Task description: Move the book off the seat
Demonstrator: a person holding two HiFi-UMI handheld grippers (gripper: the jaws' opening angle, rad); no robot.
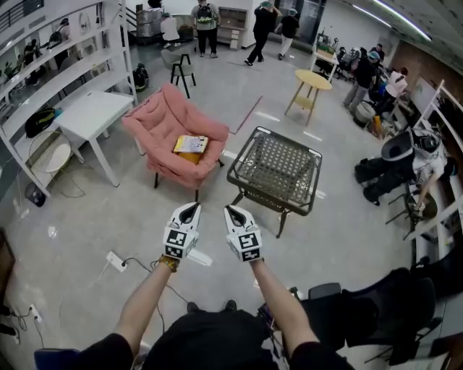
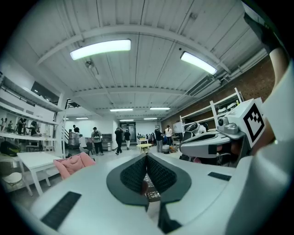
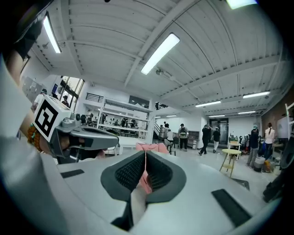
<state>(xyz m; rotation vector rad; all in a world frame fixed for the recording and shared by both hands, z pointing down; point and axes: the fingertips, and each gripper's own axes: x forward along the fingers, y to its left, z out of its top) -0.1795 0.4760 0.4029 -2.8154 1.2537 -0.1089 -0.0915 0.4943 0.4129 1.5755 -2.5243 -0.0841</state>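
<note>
Workshop floor: book (image 1: 190,144) on pink armchair (image 1: 160,119) seat; left gripper (image 1: 191,207), right gripper (image 1: 231,210) fingers together, empty.

One book (image 1: 190,144) is lying there. One pink chair (image 1: 155,121) and one woven chair (image 1: 278,168) are standing. One white table (image 1: 90,112) and one round table (image 1: 312,78) are standing.

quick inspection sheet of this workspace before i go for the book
surface: pink armchair, seat facing the person
job's things: yellow book lying on the seat
clutter: nothing seen on the seat besides the book
grippers: left gripper and right gripper both shut, empty, held short of the armchair
cables: power strip and cord on the floor
surroundings: white table, wicker chair, people at the far end
</note>
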